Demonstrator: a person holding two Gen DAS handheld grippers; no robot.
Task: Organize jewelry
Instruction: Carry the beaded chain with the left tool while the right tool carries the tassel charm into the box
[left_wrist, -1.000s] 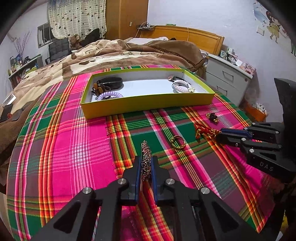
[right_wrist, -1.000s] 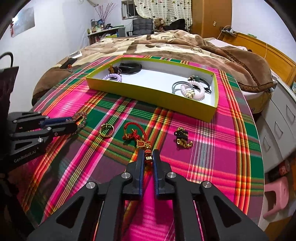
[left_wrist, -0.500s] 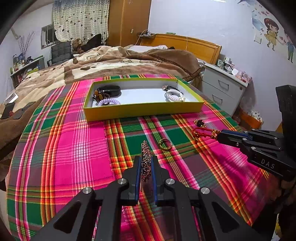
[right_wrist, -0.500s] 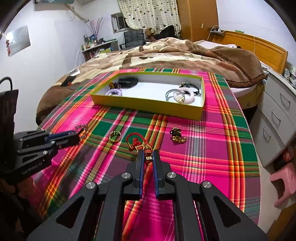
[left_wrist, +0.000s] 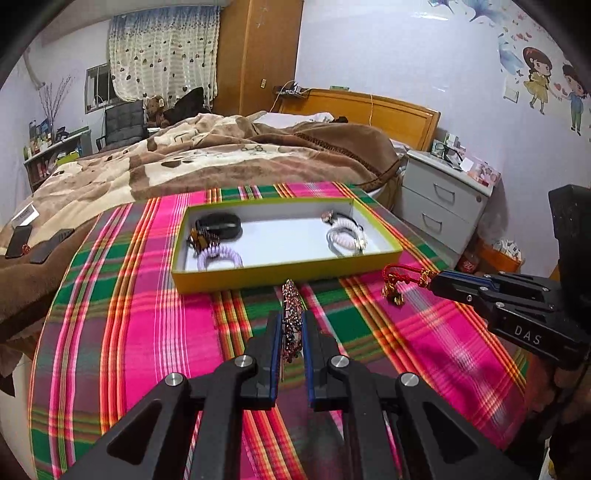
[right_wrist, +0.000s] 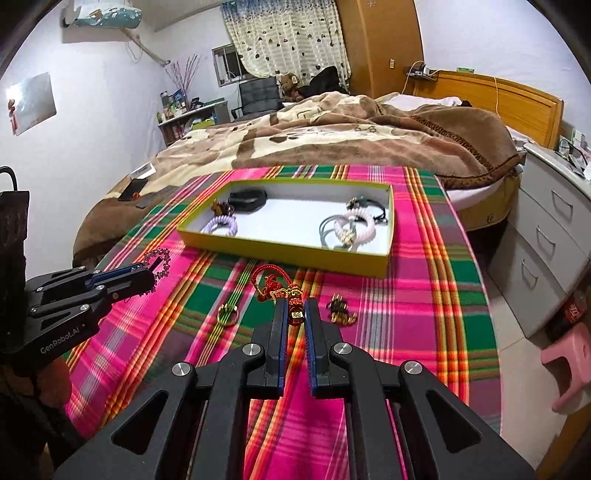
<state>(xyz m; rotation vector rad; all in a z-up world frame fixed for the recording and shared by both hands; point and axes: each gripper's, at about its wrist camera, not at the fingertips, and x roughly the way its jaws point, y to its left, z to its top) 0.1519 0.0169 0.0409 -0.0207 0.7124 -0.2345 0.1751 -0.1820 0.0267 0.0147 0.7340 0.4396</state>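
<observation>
A beaded bracelet of dark pink and silver stones (left_wrist: 291, 317) stands edge-on between the blue-padded fingers of the left gripper (left_wrist: 291, 332), whose jaws are nearly closed and pinch it above the pink, green and orange plaid cloth (left_wrist: 147, 325), just in front of the shallow rectangular yellow-green box with a white floor (left_wrist: 284, 275). To the right of that box's near wall, the right gripper (right_wrist: 295, 317) clamps its jaws on a red knotted cord charm with gold beads (right_wrist: 275, 286), its loop hanging free above the cloth. Inside the box lie a lilac spiral hair tie (right_wrist: 220, 224), a black band (right_wrist: 246, 199) and a white spiral hair tie (right_wrist: 356, 226). In front of the box, on the cloth, rest a small gold ring (right_wrist: 227, 314) and a black-and-gold clip (right_wrist: 340, 312), the ring left of the charm and the clip right of it.
</observation>
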